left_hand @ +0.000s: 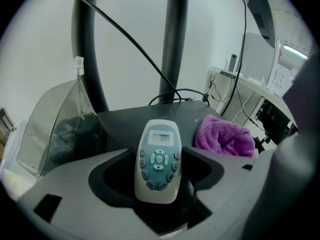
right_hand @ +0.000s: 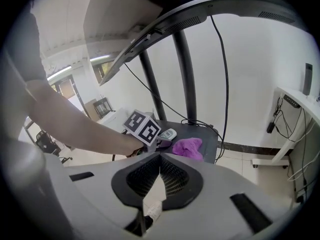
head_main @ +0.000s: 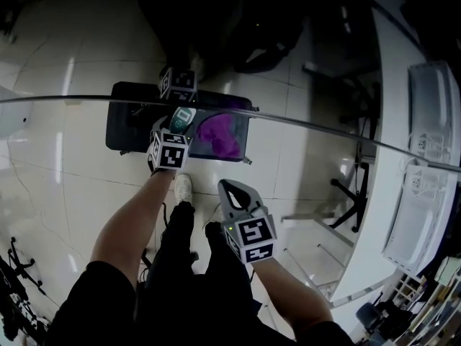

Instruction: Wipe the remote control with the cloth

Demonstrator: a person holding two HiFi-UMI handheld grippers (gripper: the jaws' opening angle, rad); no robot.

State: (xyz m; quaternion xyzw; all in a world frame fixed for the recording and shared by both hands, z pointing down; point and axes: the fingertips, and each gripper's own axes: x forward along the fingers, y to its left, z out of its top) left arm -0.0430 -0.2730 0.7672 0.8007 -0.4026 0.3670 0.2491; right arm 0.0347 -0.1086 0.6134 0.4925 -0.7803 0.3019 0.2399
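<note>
Left gripper point(head_main: 176, 127): over the middle of the dark table point(head_main: 130, 125), jaws spread wide on either side of the remote control, a dark gap showing on each side, so the pads do not press on it.
Remote control point(left_hand: 159, 160): white with a grey-blue button face and a small screen, lying lengthwise between the left jaws with its buttons turned up to the left gripper view. It sits about mid-table; whether it lies flat on the top I cannot tell.
Cloth point(left_hand: 225, 136): purple, bunched in a heap on the right half of the table, close to the right edge and just beside the remote, not touching it.
Right gripper point(head_main: 232, 193): held back near the person's legs, well apart from the table, jaws closed together with nothing between them.
Table's left edge: a clear plastic cover point(left_hand: 55, 124) stands there.
Table's far edge: two dark poles rise behind it, and a black cable point(left_hand: 125, 49) runs down to it.
</note>
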